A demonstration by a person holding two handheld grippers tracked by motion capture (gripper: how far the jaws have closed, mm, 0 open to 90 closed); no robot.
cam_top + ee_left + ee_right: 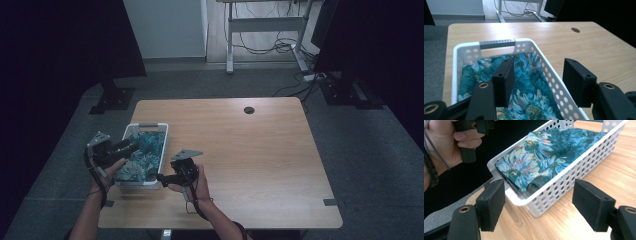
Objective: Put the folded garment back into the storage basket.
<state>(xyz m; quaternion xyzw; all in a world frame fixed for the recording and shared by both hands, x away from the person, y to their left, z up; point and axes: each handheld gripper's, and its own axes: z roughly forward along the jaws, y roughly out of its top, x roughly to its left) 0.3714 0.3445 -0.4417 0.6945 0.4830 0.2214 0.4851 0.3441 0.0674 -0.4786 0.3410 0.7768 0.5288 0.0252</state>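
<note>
Over table (260, 150), both hand-held grippers flank basket (161, 131).

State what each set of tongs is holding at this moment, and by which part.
Nothing is held. The left tongs stand open astride the white basket's side wall; the right tongs stand open around its near corner. The patterned cloth lies inside.

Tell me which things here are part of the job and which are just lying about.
In the job: white basket, patterned teal cloth inside it, left gripper, right gripper.
Lying about: grommet hole in the table, cables on the floor.
</note>
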